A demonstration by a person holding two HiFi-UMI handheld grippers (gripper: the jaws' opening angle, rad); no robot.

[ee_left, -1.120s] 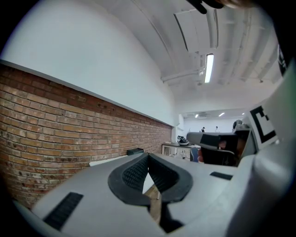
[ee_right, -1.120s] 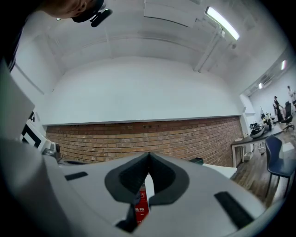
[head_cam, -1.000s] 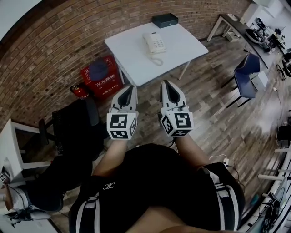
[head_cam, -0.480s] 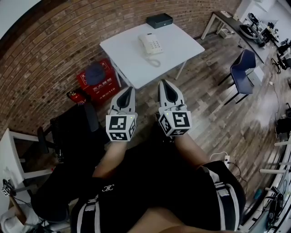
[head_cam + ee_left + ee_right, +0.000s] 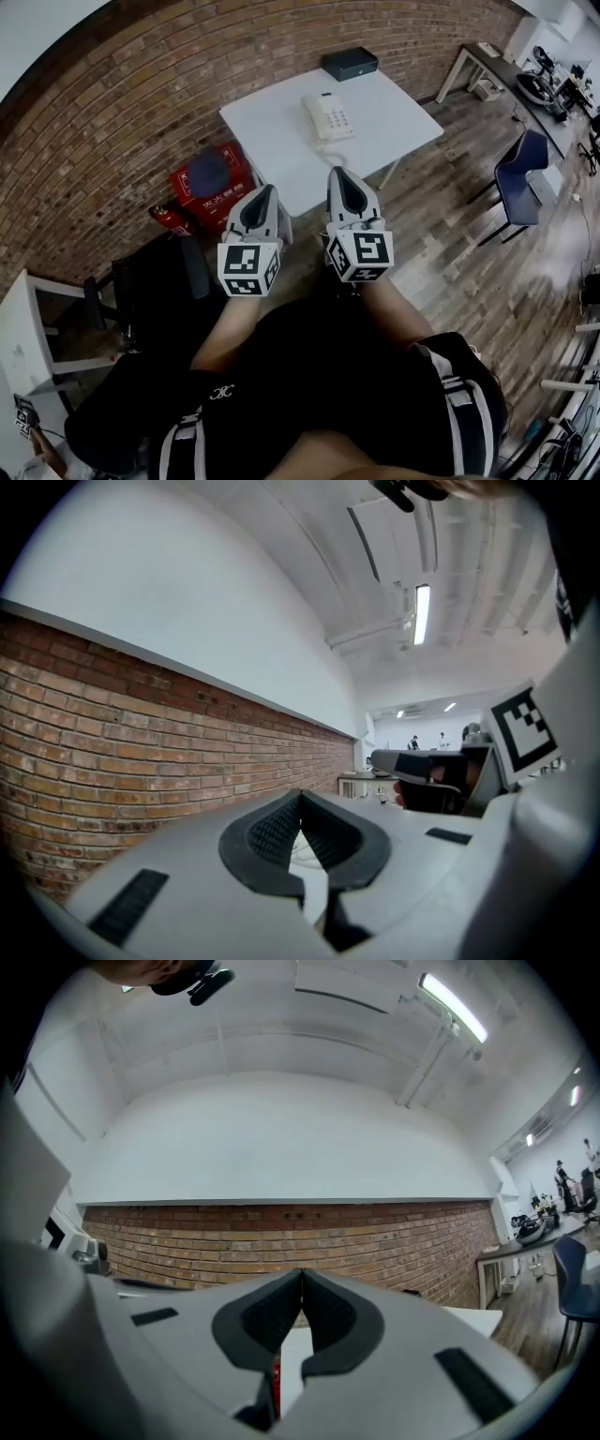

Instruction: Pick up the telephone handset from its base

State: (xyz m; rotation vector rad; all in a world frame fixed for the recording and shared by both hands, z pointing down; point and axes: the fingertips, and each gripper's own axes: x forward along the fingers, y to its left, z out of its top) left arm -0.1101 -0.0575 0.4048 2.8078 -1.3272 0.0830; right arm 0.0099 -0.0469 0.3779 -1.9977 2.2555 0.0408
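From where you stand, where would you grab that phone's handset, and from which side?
Probably the middle of the handset, coming from above with the jaws across its width. It lies flat along the left side of the telephone on the white table, its ends rest on the base, and the coiled cord leaves the near end.

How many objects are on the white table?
2: a telephone near the middle of the white table, and a dark box at its far edge. None seems hidden.
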